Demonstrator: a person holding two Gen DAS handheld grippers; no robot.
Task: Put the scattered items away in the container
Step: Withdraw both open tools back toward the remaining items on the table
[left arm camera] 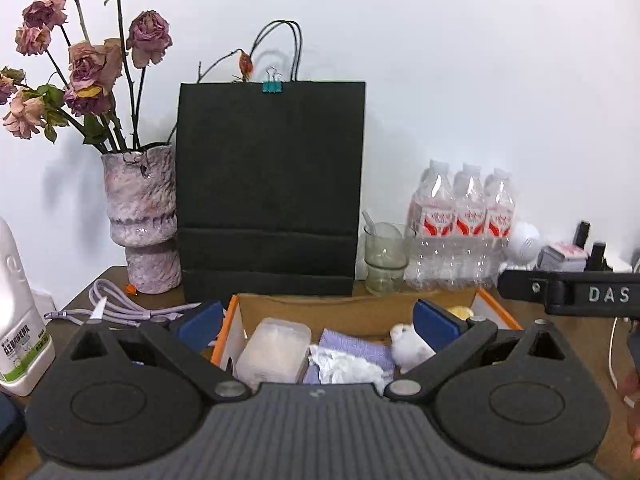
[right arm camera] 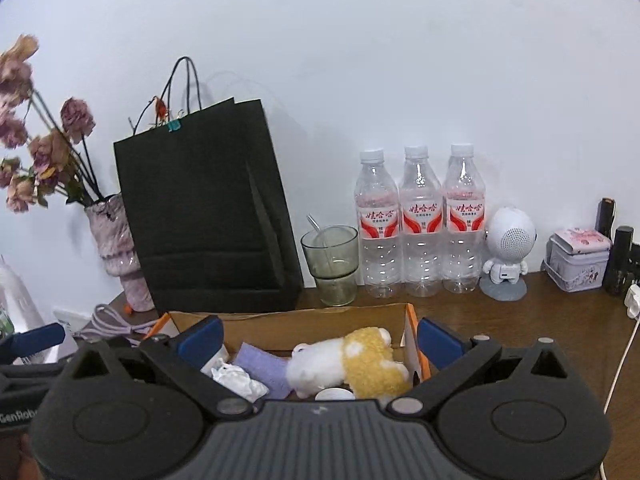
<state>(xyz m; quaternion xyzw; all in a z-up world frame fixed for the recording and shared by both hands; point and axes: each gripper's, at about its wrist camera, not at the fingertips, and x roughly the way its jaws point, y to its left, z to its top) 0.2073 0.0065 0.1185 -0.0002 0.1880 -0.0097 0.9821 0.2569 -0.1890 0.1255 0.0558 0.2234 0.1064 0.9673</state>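
Observation:
A cardboard box with orange edges [left arm camera: 360, 307] [right arm camera: 304, 318] stands on the brown table in front of both grippers. Inside lie a clear plastic case [left arm camera: 276, 350], a purple cloth [left arm camera: 352, 346] [right arm camera: 262, 368], crumpled white tissue [left arm camera: 344, 366] [right arm camera: 236, 376] and a white-and-yellow plush toy [right arm camera: 352, 360] [left arm camera: 412, 342]. My left gripper [left arm camera: 318, 326] hovers above the box, open, with nothing between its blue pads. My right gripper [right arm camera: 320, 338] is open over the plush toy, holding nothing. In the left wrist view the right gripper's black body [left arm camera: 568, 290] shows at the right.
Behind the box stand a black paper bag [left arm camera: 270, 188] [right arm camera: 208, 216], a vase of dried roses [left arm camera: 142, 220], a glass cup [right arm camera: 332, 266], three water bottles [right arm camera: 420, 220], a white robot figure [right arm camera: 506, 254] and a tin [right arm camera: 578, 258]. A purple cord [left arm camera: 116, 304] and white bottle [left arm camera: 20, 320] lie left.

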